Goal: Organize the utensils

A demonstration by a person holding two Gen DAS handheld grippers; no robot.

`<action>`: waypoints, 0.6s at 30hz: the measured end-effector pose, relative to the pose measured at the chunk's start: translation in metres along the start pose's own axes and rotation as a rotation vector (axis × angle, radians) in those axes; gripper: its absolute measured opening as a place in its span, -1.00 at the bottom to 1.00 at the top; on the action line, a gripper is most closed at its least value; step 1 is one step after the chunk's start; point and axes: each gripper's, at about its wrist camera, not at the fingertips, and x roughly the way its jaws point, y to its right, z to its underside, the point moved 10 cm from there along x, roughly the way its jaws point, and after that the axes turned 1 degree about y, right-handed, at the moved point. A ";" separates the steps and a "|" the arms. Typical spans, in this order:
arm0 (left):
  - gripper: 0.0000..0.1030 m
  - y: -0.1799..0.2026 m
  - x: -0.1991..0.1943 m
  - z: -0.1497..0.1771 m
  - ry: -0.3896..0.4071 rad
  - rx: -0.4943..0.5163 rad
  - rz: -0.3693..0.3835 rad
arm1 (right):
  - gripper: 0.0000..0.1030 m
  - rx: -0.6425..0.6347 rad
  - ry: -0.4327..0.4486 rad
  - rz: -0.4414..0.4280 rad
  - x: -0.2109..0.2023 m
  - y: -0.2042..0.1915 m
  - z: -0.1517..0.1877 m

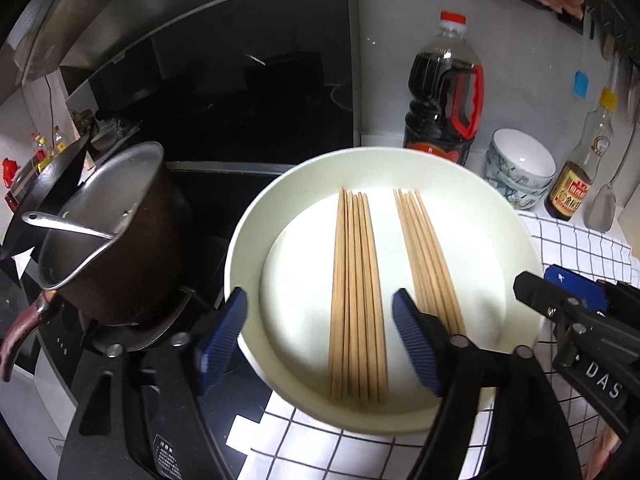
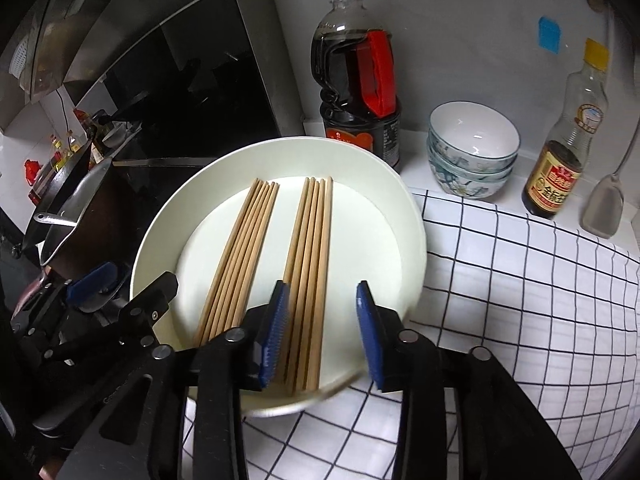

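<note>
Checked cloth [image 2: 520, 300], widest in right view. White plate [image 1: 248, 240] bearing two separate chopstick bundles: left bundle [image 1: 356, 292], right bundle [image 2: 308, 272]. Saucepan [image 1: 120, 232] interior: left view only. Left gripper [image 1: 320, 336], right gripper [image 2: 322, 332]: jaws apart, empty.

White letters "DAS" stand on the right gripper [image 1: 568, 292]; the bottle labels [image 2: 554, 190] look unreadable.
</note>
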 end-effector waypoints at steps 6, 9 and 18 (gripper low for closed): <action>0.72 0.004 -0.024 -0.006 0.021 -0.005 -0.004 | -0.05 0.004 0.018 0.022 -0.023 0.008 0.001; 0.84 0.007 -0.035 -0.009 0.031 -0.006 -0.013 | -0.03 0.006 0.022 0.030 -0.032 0.013 0.002; 0.87 0.019 -0.059 -0.012 0.018 -0.017 0.006 | 0.06 0.023 0.030 0.045 -0.055 0.025 0.007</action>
